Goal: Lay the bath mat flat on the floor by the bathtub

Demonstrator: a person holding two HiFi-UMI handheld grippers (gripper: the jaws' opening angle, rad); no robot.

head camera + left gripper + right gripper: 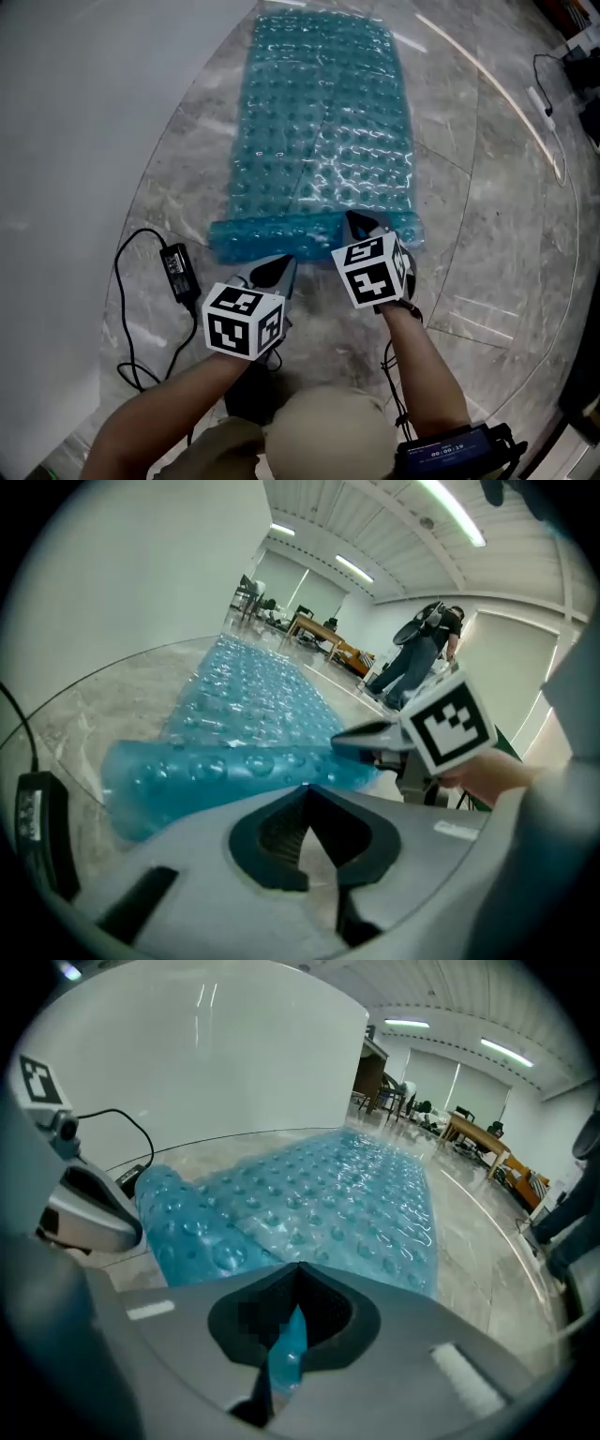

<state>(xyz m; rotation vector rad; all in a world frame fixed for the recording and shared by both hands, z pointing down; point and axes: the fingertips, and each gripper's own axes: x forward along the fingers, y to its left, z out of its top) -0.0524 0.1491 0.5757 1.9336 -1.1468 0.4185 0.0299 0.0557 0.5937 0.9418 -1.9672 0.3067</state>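
Your blue bubbled bath mat (pixel 323 122) lies along the marble floor (pixel 487 244) beside the white bathtub wall (pixel 84 112), its near end curled into a roll. Your right gripper (pixel 357 223) meets that roll; your left gripper (pixel 281 272) sits just short of it, near a black power adapter (pixel 176 267)

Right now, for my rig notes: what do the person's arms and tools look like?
Grey left tool and right tool taper to pointed tips, each with a white cube of black square markers. Forearms bare of sleeves; a thin black cable beside the right forearm.
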